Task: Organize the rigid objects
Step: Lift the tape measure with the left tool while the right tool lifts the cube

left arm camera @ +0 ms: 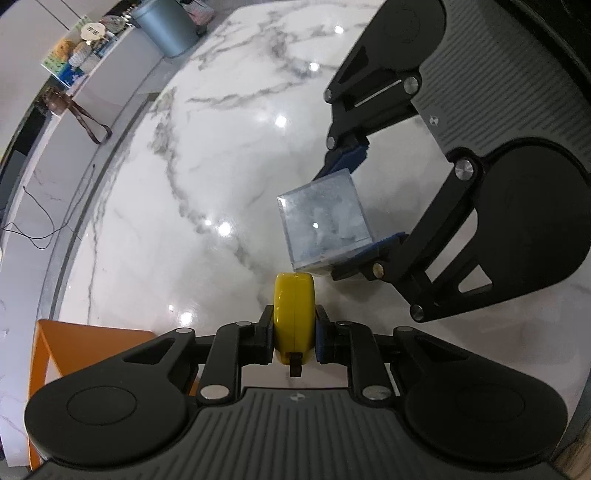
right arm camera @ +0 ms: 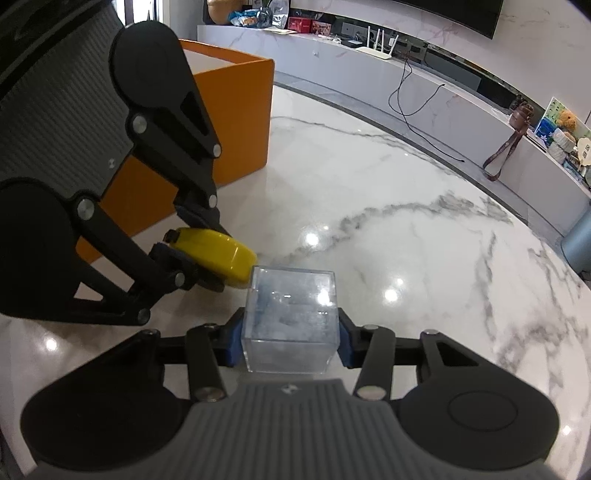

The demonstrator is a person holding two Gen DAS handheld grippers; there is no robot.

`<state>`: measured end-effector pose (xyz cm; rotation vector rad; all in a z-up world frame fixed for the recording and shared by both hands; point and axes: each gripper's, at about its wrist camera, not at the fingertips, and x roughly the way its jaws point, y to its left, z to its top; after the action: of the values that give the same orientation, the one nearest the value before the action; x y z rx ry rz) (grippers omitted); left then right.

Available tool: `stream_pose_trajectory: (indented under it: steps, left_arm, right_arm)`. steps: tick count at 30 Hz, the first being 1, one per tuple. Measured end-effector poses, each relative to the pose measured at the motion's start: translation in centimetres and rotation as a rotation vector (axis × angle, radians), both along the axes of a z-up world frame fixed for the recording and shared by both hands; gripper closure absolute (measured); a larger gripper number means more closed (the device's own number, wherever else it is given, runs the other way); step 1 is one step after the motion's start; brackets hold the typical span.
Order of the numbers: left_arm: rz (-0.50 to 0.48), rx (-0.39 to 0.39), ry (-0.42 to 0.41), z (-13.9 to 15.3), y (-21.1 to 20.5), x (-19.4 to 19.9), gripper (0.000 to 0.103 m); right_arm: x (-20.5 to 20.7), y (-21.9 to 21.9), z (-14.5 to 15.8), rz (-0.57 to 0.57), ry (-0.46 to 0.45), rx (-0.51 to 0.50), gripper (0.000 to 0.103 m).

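My left claw [left arm camera: 294, 334] is clamped on a yellow tape measure [left arm camera: 294, 314], pads on its two flat faces, the disc standing on edge in the left wrist view with its small dark tab pointing back toward the camera. My right claw [right arm camera: 290, 334] is clamped on a clear acrylic cube box [right arm camera: 291, 319], blue pads [right arm camera: 235, 339] pressed on its left and right walls; the contents look cloudy white and I cannot tell what they are. Both things are over the white marble desk [right arm camera: 424, 206]; whether either touches the surface I cannot tell. In the right wrist view the tape measure [right arm camera: 216, 254] sits just left of the box's far top corner, very close or touching, I cannot tell which. The left view shows the same pairing: the box [left arm camera: 325, 225] just beyond and right of the tape measure, with my right claw [left arm camera: 360, 206] coming in from the upper right. An open orange box [right arm camera: 236, 118] stands on the desk behind my left claw [right arm camera: 201, 251], its corner at lower left in the left view [left arm camera: 77, 350]. Past the desk edge are a grey cylindrical bin [left arm camera: 168, 26], a low white console [right arm camera: 424, 70] with a dangling black cable [right arm camera: 410, 96] and a brown strap [right arm camera: 504, 155].
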<state>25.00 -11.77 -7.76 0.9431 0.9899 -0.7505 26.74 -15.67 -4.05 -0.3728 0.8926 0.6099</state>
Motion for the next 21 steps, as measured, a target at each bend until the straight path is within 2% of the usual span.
stream_pose_trajectory:
  steps: [8,16,21]
  left_arm:
    - [0.027,-0.069,-0.024,2.9,0.8,-2.3,0.081]
    - [0.100,-0.171,-0.056,8.0,2.9,-4.7,0.081]
    - [0.153,-0.185,-0.096,10.8,4.6,-6.2,0.081]
  right_arm:
    - [-2.4,-0.2,2.6,-0.009,-0.013,-0.050,0.055]
    - [-6.4,0.4,6.6,-0.018,-0.059,-0.094,0.055]
    - [-8.7,1.7,9.1,-0.041,-0.068,-0.081,0.055]
